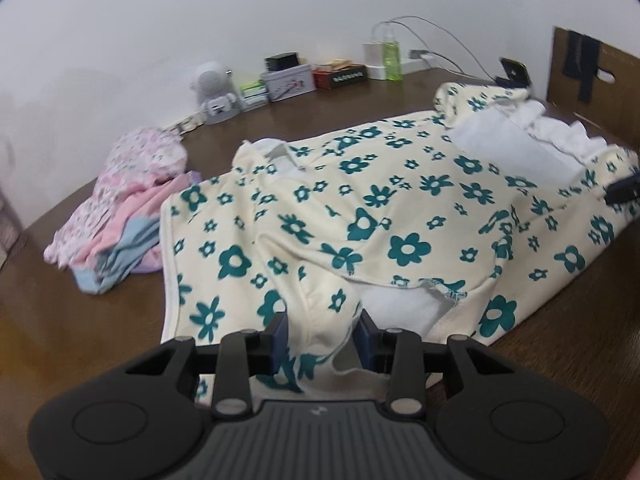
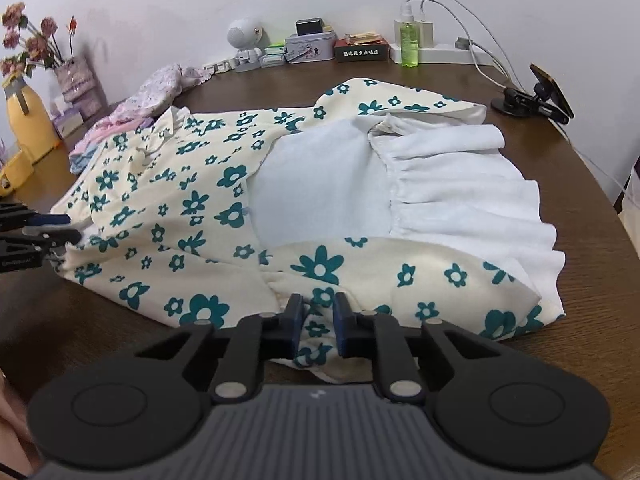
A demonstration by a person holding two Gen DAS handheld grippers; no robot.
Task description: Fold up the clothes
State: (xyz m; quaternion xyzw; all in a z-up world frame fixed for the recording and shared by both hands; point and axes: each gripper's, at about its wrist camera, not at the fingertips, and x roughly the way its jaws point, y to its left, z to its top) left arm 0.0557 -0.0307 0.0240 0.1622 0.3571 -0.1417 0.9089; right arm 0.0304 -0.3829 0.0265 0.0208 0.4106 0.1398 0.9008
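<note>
Left gripper (image 1: 322,334) low over the table's (image 1: 100,320) near edge, fingers pointing toward the wall. Jaws partly closed with a bunched fold of the floral dress (image 1: 360,216) between the blue pads (image 1: 280,340); fabric touches both pads, so it's gripping the cloth. In the right wrist view the same gripper (image 2: 60,226) comes in from the left edge, clamped on the dress's left side.

Right gripper (image 2: 318,320) also low at the near edge, level, fingers forward. Jaws narrowed to a small gap with a pinch of the dress hem between them; holding it.

Dress: one, cream with teal flowers, spread flat across the middle of the table, white lining and ruffle (image 2: 460,184) turned up on the right side.

Other clothes: one loose pile (image 1: 120,208) of pink, floral and light-blue pieces near the left edge, just beside the dress; piece count can't be told.

Containers along the back edge, by the wall: one grey tin (image 2: 310,46) with a black box on top, contents hidden; one dark red box (image 2: 362,50); one green spray bottle (image 2: 409,42), liquid inside. One vase of flowers (image 2: 74,76) and one yellow jug (image 2: 28,120) at the left edge. One phone mount (image 2: 536,96) at the right edge.
</note>
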